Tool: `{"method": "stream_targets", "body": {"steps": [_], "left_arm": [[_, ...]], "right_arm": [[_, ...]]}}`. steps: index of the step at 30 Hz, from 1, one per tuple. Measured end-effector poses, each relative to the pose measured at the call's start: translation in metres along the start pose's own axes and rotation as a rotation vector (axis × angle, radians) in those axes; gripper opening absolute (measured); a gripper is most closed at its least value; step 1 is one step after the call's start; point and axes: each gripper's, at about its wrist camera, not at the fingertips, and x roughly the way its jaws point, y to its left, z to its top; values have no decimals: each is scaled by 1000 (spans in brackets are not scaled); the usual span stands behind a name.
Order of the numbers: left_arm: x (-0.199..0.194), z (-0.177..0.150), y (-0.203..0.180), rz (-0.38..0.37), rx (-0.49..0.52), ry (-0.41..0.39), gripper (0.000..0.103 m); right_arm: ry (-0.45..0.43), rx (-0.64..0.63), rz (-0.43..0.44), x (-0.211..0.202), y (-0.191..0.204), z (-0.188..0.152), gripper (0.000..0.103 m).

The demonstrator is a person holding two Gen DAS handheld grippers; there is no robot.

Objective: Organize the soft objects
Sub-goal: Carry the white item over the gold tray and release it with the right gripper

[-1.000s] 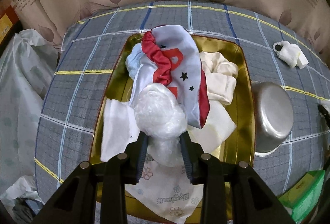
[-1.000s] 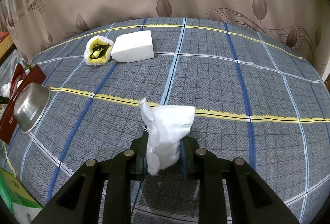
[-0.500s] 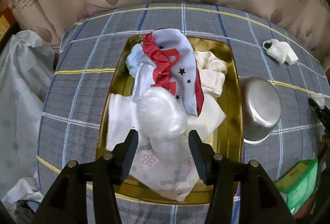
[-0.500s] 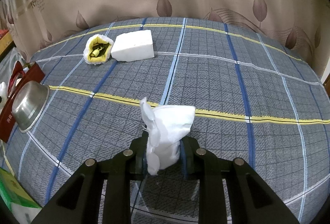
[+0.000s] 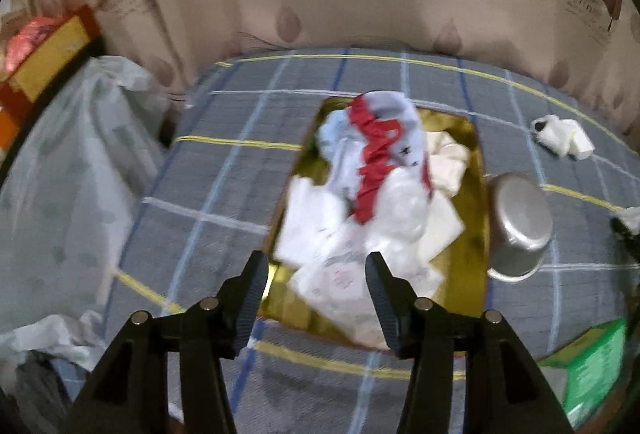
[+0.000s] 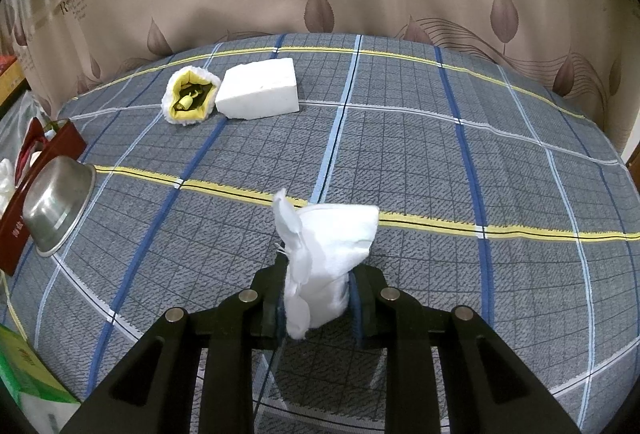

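A gold tray (image 5: 478, 234) on the plaid table holds a pile of soft things: a grey cloth with red trim (image 5: 384, 150), a crumpled clear plastic bag (image 5: 400, 210), white cloths and a cream cloth (image 5: 448, 162). My left gripper (image 5: 316, 294) is open and empty, raised above the tray's near edge. My right gripper (image 6: 318, 298) is shut on a folded white cloth (image 6: 324, 254) that sticks up between its fingers, low over the table. A yellow-lined white mitt (image 6: 190, 100) and a white foam block (image 6: 260, 94) lie at the far left in the right wrist view.
A steel bowl (image 5: 518, 226) lies tipped against the tray's right side; it also shows in the right wrist view (image 6: 56, 202). A green box (image 5: 588, 358) is at the near right. Plastic bags (image 5: 60, 186) hang off the table's left edge. A curtain backs the table.
My left gripper let go of the clear plastic bag onto the tray pile, opened wide and pulled back and up. My right gripper still holds the white cloth in place.
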Motion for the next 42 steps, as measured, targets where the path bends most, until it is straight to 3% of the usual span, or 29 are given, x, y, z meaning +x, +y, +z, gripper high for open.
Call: {"method": "stream_targets", "body": {"steps": [10,21,27,32,42], "left_arm": [[-4,-34,26,-30,-123,-39,52],[-6,-48,30,39,-111,-79,52],[-6,-55,46,58,-158,-78,52],[-6,-57,58,78,-198,-81,52],[-5,-59,80,72,-260,-60,52]], "right_arm": [[18,-9,-15,-10,11,5,20],[70,-7,47,-46,47,24,20],[81,-98,121,-73,105,37,20],[86,-211,208,-91,175,52,20],[138,-382,366,-83,305,49,20]]}}
